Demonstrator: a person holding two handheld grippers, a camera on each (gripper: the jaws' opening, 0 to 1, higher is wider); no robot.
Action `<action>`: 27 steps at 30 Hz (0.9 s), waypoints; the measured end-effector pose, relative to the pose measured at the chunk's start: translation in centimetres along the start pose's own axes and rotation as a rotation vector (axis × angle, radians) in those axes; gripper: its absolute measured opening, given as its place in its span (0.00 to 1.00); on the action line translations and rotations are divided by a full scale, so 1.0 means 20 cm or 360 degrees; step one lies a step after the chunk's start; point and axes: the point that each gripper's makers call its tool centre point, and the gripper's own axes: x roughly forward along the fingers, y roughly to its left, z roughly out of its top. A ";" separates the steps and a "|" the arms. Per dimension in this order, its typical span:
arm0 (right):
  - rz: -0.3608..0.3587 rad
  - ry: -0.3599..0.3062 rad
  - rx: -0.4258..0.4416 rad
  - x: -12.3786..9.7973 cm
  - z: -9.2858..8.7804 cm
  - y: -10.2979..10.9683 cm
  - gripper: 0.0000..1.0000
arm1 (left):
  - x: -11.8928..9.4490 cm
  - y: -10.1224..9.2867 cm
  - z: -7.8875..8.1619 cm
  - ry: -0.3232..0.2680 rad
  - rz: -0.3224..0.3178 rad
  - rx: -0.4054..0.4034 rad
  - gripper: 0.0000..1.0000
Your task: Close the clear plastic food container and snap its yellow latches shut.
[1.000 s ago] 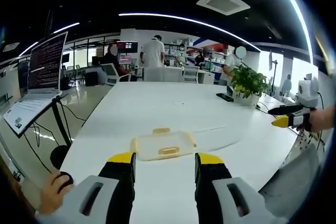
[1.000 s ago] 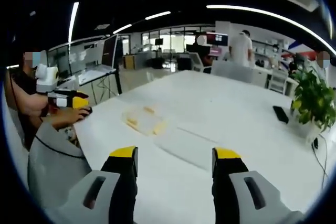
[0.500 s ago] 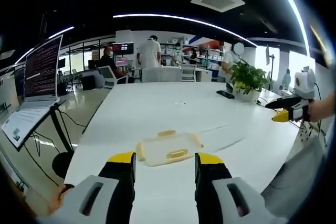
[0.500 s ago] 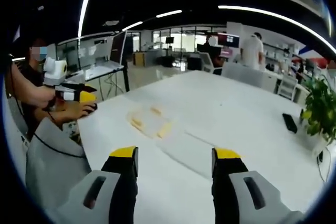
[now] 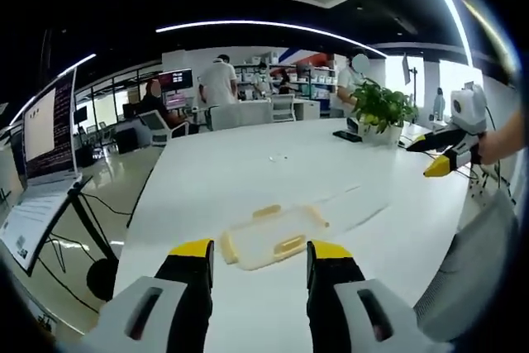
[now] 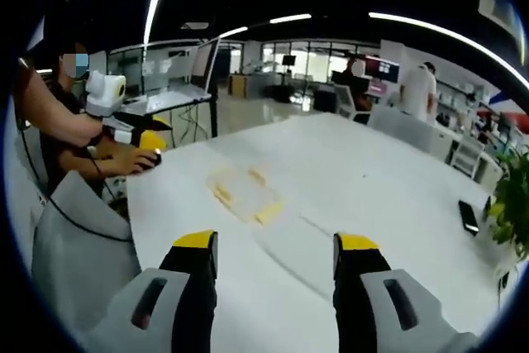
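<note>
A long white table (image 5: 248, 171) is seen in an open office, with the clear plastic food container (image 5: 270, 237) lying flat on it, its yellow latches (image 5: 288, 245) showing on the near and far edges. In the left gripper view the container lies just beyond the tips of the left gripper (image 5: 259, 250), whose yellow-tipped black jaws are held wide apart with nothing between them. In the right gripper view the container (image 6: 244, 194) is seen farther off, well ahead of the right gripper (image 6: 277, 241), whose jaws are likewise spread wide and empty. A thin clear sheet (image 6: 302, 241), hard to make out, lies on the table beside the container.

An open laptop on a black stand (image 5: 37, 163) is placed off the table's left side; text fills its screen but cannot be read. A green potted plant (image 5: 382, 109) and a dark phone (image 5: 347, 135) are set at the far end, well apart from the container. People are seen standing among desks in the background. Nothing lies between either gripper and the container.

Compared with a second ago, the container is shown slightly nearer the left jaws and turned in the view, the camera having shifted; the jaws of both grippers are unchanged.
</note>
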 end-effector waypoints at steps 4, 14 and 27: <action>0.0025 0.0004 -0.0033 0.03 0.02 0.00 0.54 | 0.02 0.02 0.00 0.0011 -0.0015 0.0027 0.39; 0.0080 0.0008 -0.0079 0.10 0.05 0.02 0.54 | 0.07 0.03 0.00 0.0035 -0.0055 0.0062 0.39; 0.0155 0.0038 -0.0164 0.17 0.06 0.04 0.54 | 0.13 0.06 0.01 0.0074 -0.0143 0.0161 0.39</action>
